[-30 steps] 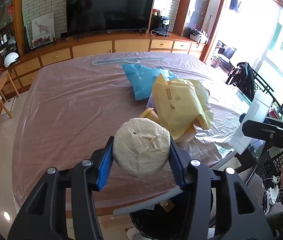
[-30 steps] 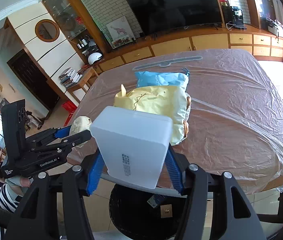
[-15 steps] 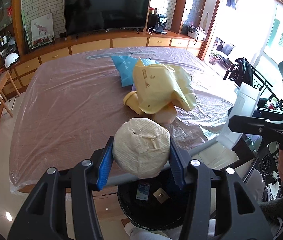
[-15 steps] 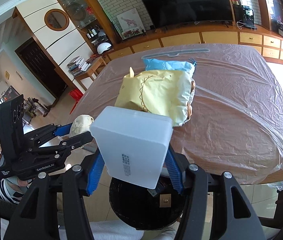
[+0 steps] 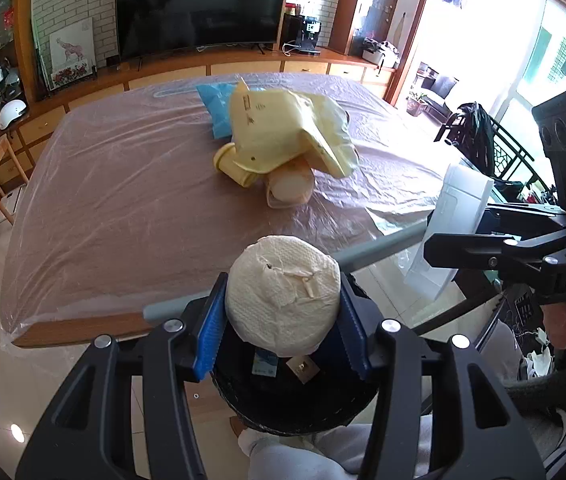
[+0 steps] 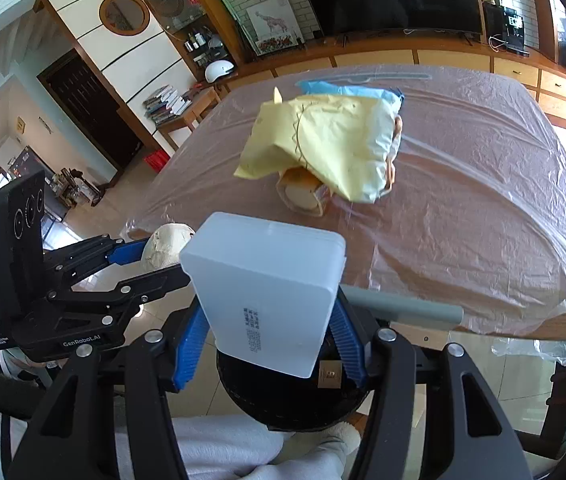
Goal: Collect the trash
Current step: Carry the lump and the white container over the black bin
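Left wrist view: your left gripper clamps the paper wad above the bin at 6 o'clock, while your right gripper clasps the white box, both poised for dropping.

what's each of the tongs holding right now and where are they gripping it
Left tongs pinch a crumpled paper ball by its sides. Right tongs clamp a white plastic box across its sides.

On the black body of the left claw, at the near left of the right wrist view, we read "GenRobot.AI" in white. In the left wrist view the right claw, at the right edge, carries the white letters "DAS". The white plastic box bears a small block of dark print, too fine for us to read.
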### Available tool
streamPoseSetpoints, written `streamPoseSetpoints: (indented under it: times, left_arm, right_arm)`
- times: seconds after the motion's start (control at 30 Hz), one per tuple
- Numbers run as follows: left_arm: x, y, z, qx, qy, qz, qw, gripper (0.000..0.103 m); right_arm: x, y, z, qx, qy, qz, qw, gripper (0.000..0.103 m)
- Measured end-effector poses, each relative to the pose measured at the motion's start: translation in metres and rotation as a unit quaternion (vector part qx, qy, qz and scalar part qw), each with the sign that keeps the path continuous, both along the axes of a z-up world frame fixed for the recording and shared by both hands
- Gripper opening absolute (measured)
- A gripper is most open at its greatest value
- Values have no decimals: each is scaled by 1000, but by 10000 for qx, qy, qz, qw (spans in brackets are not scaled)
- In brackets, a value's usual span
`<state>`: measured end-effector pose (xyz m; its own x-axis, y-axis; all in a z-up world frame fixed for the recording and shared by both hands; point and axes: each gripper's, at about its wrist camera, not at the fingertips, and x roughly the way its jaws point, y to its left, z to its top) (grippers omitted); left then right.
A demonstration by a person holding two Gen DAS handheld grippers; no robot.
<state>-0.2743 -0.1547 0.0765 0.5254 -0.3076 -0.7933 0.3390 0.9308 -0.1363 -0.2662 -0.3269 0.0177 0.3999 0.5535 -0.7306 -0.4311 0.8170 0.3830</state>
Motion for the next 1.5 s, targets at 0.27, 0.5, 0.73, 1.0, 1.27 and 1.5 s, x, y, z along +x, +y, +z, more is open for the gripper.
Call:
streamPoseSetpoints:
  times: [0.27,0.5,0.73,1.0,1.27,1.5]
  left_arm:
    - [-12,-6,-11,52,192,-189,9996,52]
    - [-19,-12,-23,205,352,-379,9985,52]
    - [-24,-12,-37,249,518,-455,9973,52]
    - [-23,-10,-52,280,672,-361,9967,52]
    - [-15,-9,-65,473,826,-542,9940,52]
    - [-14,-15,-81,652,945,-697,9909,52]
  right_arm:
    - [-12,-3,-19,-134,241,57,9996,56]
    - [-18,-2,-36,-242,442,102,9987,56]
    - [-21,2,-53,-365,631,180,9972,56]
    - [-19,9,-72,-548,779,192,9953,56]
    - [-16,25,-82,-889,888,295,9916,56]
    - [-15,33,-94,-1059,1003,413,9884,56]
